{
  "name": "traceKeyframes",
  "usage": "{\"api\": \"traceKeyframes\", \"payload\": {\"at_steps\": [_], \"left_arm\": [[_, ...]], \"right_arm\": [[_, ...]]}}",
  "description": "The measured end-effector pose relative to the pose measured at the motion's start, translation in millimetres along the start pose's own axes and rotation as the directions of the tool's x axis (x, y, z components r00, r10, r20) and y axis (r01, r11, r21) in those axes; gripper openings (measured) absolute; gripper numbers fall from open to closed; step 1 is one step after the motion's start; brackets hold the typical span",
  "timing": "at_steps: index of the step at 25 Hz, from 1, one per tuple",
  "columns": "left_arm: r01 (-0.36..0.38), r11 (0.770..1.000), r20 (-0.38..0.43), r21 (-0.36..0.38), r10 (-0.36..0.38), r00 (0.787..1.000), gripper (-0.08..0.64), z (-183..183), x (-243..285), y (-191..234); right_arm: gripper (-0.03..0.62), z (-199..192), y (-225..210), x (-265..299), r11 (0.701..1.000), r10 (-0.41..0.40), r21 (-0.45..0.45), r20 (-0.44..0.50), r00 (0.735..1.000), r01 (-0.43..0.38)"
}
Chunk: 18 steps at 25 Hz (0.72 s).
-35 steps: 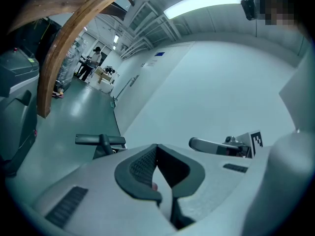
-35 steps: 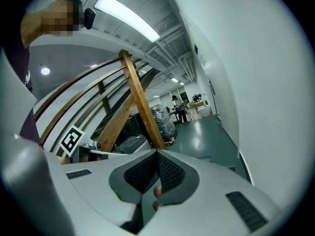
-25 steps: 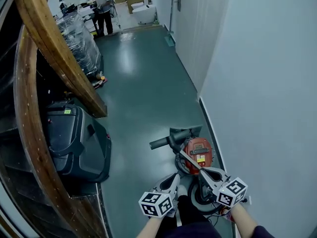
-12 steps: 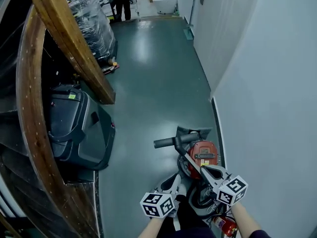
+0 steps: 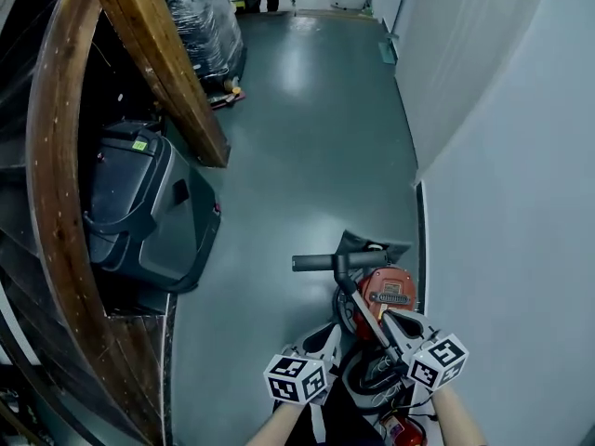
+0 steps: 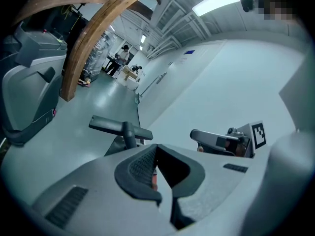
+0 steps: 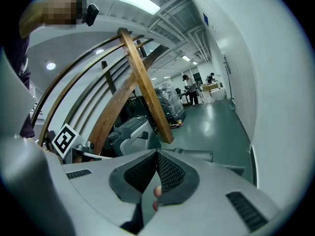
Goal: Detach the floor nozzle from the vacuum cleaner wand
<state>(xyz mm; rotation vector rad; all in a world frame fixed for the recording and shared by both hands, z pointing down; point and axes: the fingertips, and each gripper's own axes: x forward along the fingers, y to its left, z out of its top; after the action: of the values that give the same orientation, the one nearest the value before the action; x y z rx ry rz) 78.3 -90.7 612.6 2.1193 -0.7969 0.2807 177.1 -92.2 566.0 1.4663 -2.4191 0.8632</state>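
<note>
Your left gripper (image 5: 325, 340): low, just left of the vacuum cleaner (image 5: 386, 291).
Your right gripper (image 5: 392, 323): over its red body.
Black bar (image 5: 321, 262): sticks out leftward beyond the body.
Your left side: grey machine (image 5: 139, 212), wooden beam (image 5: 158, 54).

Floor (image 5: 307, 156): smooth coating, glossy, mirrors ceiling lights. Curved beams (image 5: 158, 54): bare wood, visible grain, matt. Wall (image 5: 521, 203): smooth matt white. Vacuum cleaner body (image 5: 389, 291): glossy red plastic; handle (image 5: 321, 262) matt black. Pallet load (image 5: 200, 17): shiny clear film wrap. Left gripper (image 6: 156, 149) shell: matt grey plastic; pads (image 6: 140, 165) black, finely textured.
</note>
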Motion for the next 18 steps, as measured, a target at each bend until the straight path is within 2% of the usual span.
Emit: {"api": "traceKeyframes", "payload": {"at_steps": [9, 18], "left_arm": [[-0.049, 0.997, -0.020, -0.051, 0.048, 0.999, 0.005, -33, 36, 30], [-0.056, 0.994, -0.038, -0.090, 0.052, 0.998, 0.005, -60, 76, 52]], "right_arm": [[0.017, -30, -22, 36, 0.998, 0.045, -0.033, -0.094, 0.995, -0.048], [0.017, -46, -40, 63, 0.996, 0.070, -0.041, -0.150, 0.986, -0.077]]}}
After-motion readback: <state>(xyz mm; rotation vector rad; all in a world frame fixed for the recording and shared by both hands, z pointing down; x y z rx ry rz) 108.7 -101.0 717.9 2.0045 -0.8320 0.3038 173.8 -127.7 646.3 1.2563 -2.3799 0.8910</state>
